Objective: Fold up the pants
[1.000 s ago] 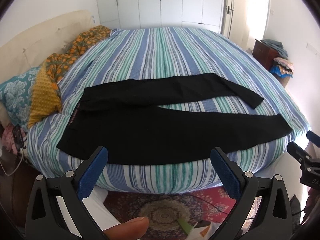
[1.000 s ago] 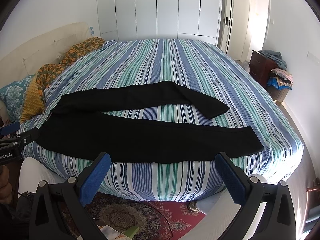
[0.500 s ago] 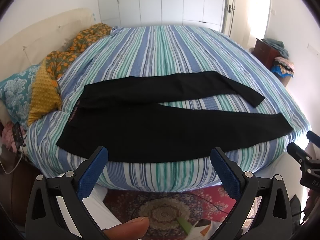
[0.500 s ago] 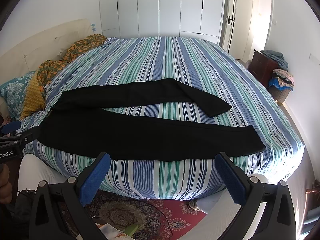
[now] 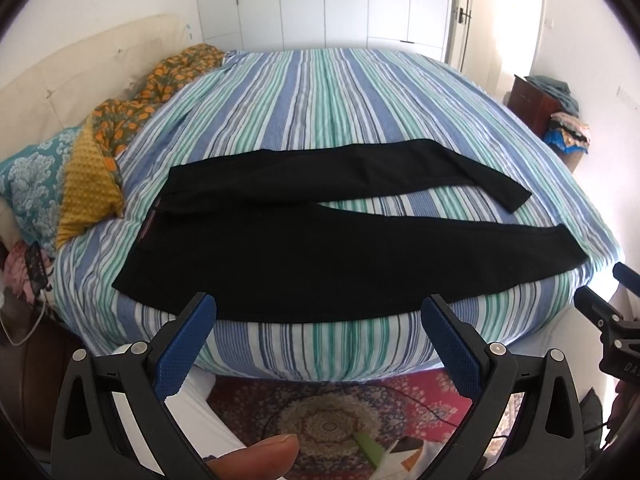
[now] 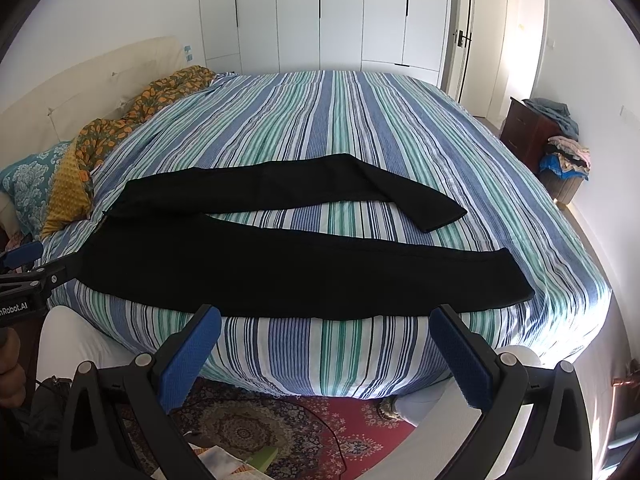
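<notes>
Black pants (image 5: 320, 256) (image 6: 280, 268) lie spread flat on the striped bed, waistband to the left, the two legs running right and splayed apart. The near leg reaches the bed's front edge. My left gripper (image 5: 318, 308) hangs open just short of that edge, nothing between its blue pads. My right gripper (image 6: 326, 318) is open too, held in front of the bed below the near leg. Each gripper shows at the side of the other's view: the right gripper (image 5: 608, 304), the left gripper (image 6: 28, 272). A fingertip (image 5: 256, 458) shows at the bottom.
The striped bedspread (image 6: 360, 120) covers a large bed. Pillows and a patterned blanket (image 5: 100, 148) pile at the left by the headboard. A dark cabinet with clothes (image 6: 556, 140) stands at the right wall. A red rug (image 6: 280, 428) lies below; white wardrobes (image 6: 320, 16) stand behind.
Both views have risen and tilted slightly, so the bed and pants sit a bit lower and nearer in frame. The pants have not moved and both grippers stay open.
</notes>
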A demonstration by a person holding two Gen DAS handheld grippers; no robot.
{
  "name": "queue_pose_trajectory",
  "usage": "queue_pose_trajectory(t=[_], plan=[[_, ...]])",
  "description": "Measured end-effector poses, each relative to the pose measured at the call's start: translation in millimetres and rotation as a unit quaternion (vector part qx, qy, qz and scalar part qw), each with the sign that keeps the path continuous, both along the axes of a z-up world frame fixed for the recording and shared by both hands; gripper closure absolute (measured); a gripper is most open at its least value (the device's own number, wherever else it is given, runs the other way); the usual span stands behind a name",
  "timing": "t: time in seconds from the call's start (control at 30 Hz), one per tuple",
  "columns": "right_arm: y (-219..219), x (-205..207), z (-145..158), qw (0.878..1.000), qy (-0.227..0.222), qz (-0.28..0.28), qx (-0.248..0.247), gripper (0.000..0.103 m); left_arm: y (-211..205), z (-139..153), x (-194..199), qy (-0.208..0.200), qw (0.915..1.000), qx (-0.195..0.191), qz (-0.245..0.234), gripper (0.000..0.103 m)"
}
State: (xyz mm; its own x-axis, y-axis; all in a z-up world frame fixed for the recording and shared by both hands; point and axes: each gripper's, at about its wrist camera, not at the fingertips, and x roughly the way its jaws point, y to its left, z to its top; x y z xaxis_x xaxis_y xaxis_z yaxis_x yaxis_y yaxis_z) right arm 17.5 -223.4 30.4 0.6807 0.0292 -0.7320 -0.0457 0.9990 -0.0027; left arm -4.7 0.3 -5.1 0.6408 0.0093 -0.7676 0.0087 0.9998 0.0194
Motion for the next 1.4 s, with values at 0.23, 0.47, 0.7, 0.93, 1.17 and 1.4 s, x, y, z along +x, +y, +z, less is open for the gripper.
queue_pose_trajectory(t=[0.23, 0.47, 0.7, 0.93, 1.17, 1.4], plan=[[1.9, -0.2, -2.2, 1.0, 0.004, 0.003, 0.001, 0.0, 0.8, -1.1, -0.2, 0.0, 1.0, 0.0, 0.001, 0.001], [-1.5, -2.8, 1.4, 1.0, -0.004, -0.001, 0.002, 0.0, -2.0, -2.8, -2.2, 0.0, 1.0, 0.003, -0.001, 0.001], [-2.5, -1.2, -0.4, 1.0, -0.003, -0.001, 0.002, 0.0, -3.9, -4.6, -0.4, 0.006, 1.0, 0.003, -0.004, 0.001], [-2.4, -1.0, -0.3, 1.0, -0.003, 0.0, 0.001, 0.0, -4.1, -4.7, 1.2, 0.006, 1.0, 0.003, -0.004, 0.001], [-1.0, -1.6, 3.1, 1.0, -0.015, 0.007, 0.005, 0.0, -6.2, -4.7, 2.4, 0.007, 0.9999, 0.005, -0.008, 0.001], [-2.3, -2.8, 8.0, 1.0, -0.029, 0.003, 0.007, 0.0, -7.2, -4.3, 2.7, 0.006, 0.9999, 0.004, -0.009, 0.001]])
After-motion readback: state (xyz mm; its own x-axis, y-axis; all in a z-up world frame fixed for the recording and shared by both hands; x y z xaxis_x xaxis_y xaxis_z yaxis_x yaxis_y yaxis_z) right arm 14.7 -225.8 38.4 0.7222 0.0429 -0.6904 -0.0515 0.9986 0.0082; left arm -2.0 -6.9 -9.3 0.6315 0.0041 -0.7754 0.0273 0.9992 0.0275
